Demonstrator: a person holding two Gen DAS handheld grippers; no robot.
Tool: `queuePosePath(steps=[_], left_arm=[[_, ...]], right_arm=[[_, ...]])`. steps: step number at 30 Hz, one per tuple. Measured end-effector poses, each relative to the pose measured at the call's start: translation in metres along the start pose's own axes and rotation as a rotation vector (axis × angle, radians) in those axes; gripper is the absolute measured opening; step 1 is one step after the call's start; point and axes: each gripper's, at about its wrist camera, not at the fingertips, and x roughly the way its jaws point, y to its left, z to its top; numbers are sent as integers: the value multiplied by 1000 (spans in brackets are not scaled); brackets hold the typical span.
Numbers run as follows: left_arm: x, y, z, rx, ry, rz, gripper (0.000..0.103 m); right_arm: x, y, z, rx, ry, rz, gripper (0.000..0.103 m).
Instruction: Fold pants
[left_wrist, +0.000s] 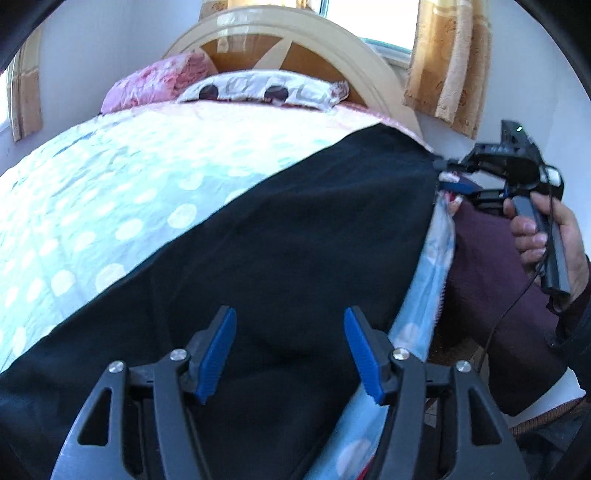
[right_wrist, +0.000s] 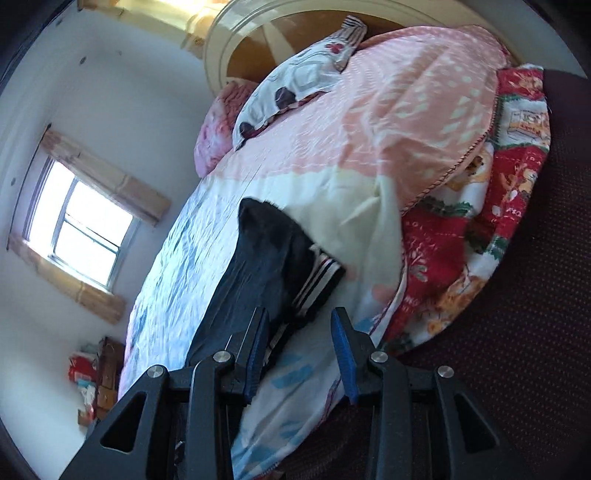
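Black pants (left_wrist: 295, 221) lie spread across the pale blue spotted bedsheet (left_wrist: 110, 184). My left gripper (left_wrist: 290, 317) hovers just over them, open, its blue pads wide apart with nothing between. At the pants' far right edge my right gripper (left_wrist: 445, 176) is held by a hand (left_wrist: 535, 236). In the right wrist view the pants (right_wrist: 258, 251) run away from me, with a striped band (right_wrist: 317, 284) at their near end. The right gripper (right_wrist: 298, 325) is open there; its left finger overlaps the dark cloth, and only sheet and band show in the gap.
A round wooden headboard (left_wrist: 295, 40), a patterned pillow (left_wrist: 258, 88) and a pink quilt (left_wrist: 155, 81) stand at the bed's far end. A red patterned blanket (right_wrist: 443, 240) hangs over the bed's side. Dark maroon surface (right_wrist: 517, 295) lies beside the bed. A window (right_wrist: 81, 236) is on the wall.
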Motion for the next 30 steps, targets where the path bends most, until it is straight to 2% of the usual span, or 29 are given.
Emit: queuePosePath(steps=[2,6,8,12,15,17,20,22,24,26,28,30], left_arm=[[12,2,-2,-4,47,15,64],[11,-4,-1,11,40,18,70],[12,-5,-2,8,40,18,71],[15,-7,-5,20,34,21,76],[13,-7,-3,13,35,19,76],[12,-5,-1,-11,34,1,76],[1,1,3,-87,-8,-66,76],[-3,4,7,-129,-36,-115,76],[-2,8,9,-165,-40,-154,76],[3,9,9,-168,-24,-141,76],[6,8,6,-162,-6,-120,76],[7,10,1,-153,3,-91,76]], right_arm=[[2,1,3,5,-18,10,37],[8,8,8,-13,-31,19,37],[7,12,8,-34,-35,8,27],[7,9,10,-46,-39,8,26],[15,-2,14,-7,-25,49,24],[10,0,12,-25,-35,57,19],[-2,22,8,-130,-80,70,13],[-9,45,4,-229,-100,81,13],[-11,71,-5,-365,-107,72,13],[-9,84,-12,-428,-114,50,13],[-6,82,-13,-430,-119,8,13],[-2,65,-4,-361,-136,-89,13]])
